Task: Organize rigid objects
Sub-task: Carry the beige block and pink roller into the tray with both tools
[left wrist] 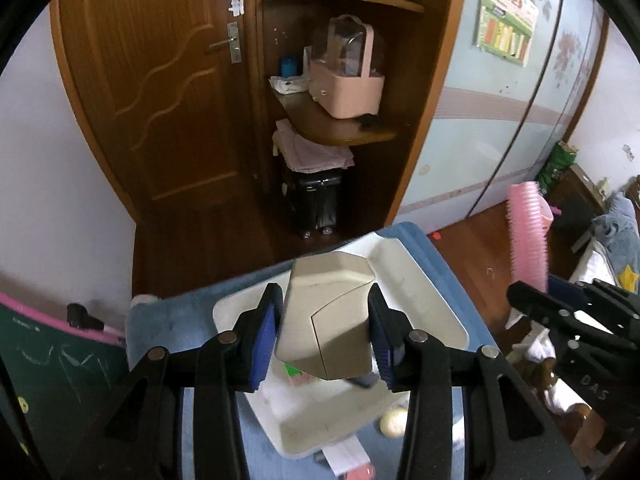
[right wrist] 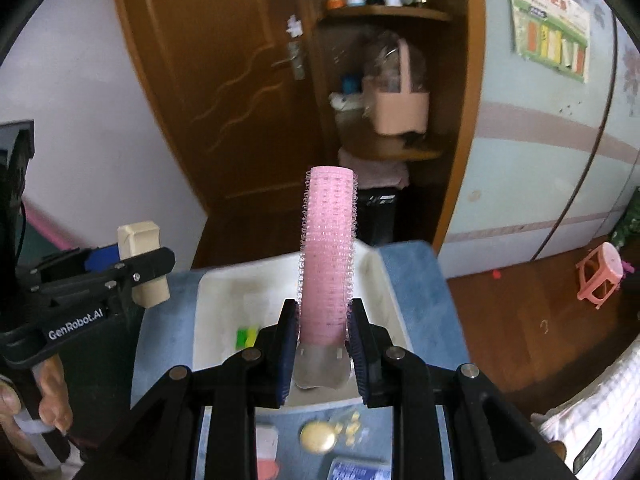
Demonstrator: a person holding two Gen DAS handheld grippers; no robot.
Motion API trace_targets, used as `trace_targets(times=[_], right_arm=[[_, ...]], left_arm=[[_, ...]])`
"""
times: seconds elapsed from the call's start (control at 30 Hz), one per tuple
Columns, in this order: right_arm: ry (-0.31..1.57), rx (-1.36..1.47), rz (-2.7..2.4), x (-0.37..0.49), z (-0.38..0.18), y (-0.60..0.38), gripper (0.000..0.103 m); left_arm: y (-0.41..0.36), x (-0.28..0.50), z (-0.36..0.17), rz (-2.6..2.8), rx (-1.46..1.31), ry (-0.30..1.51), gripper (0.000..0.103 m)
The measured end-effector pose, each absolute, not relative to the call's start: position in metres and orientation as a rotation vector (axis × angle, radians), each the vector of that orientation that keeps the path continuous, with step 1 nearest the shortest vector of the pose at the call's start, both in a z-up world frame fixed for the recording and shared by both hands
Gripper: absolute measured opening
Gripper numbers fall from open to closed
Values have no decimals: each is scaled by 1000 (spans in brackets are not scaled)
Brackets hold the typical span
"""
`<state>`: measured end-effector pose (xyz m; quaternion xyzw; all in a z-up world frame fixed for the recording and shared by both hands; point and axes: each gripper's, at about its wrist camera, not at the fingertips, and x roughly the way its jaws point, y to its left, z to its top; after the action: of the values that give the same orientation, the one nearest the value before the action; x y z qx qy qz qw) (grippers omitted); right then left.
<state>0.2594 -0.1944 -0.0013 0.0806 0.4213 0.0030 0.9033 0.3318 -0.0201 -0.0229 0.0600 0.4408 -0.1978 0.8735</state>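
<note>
My left gripper [left wrist: 324,332] is shut on a beige rigid box [left wrist: 326,320] and holds it above a white tray [left wrist: 424,292] on a blue surface. The box and left gripper also show at the left of the right wrist view [right wrist: 140,264]. My right gripper [right wrist: 322,340] is shut on a pink hair roller [right wrist: 326,256], which stands upright between the pads above the tray [right wrist: 380,280]. The roller also shows at the right of the left wrist view [left wrist: 528,232]. A green and yellow block [right wrist: 245,337] lies in the tray.
A round gold item [right wrist: 318,438], small gold pieces and packets lie on the blue surface [right wrist: 420,280] in front of the tray. Behind stand a wooden door [left wrist: 160,92], corner shelves with a pink basket [left wrist: 348,88], a black suitcase [left wrist: 316,204] and a pink stool [right wrist: 600,276].
</note>
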Motion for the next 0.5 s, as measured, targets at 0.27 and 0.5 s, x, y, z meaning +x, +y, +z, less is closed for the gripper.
trace_targets(times=[0.27, 0.5], right_arm=[[1017, 154, -39, 322, -72, -206, 25], [1222, 95, -38, 347, -169, -204, 25]], left_arm=[[-50, 394, -110, -386, 134, 1071, 45], [-62, 416, -199, -340, 128, 1255, 45]])
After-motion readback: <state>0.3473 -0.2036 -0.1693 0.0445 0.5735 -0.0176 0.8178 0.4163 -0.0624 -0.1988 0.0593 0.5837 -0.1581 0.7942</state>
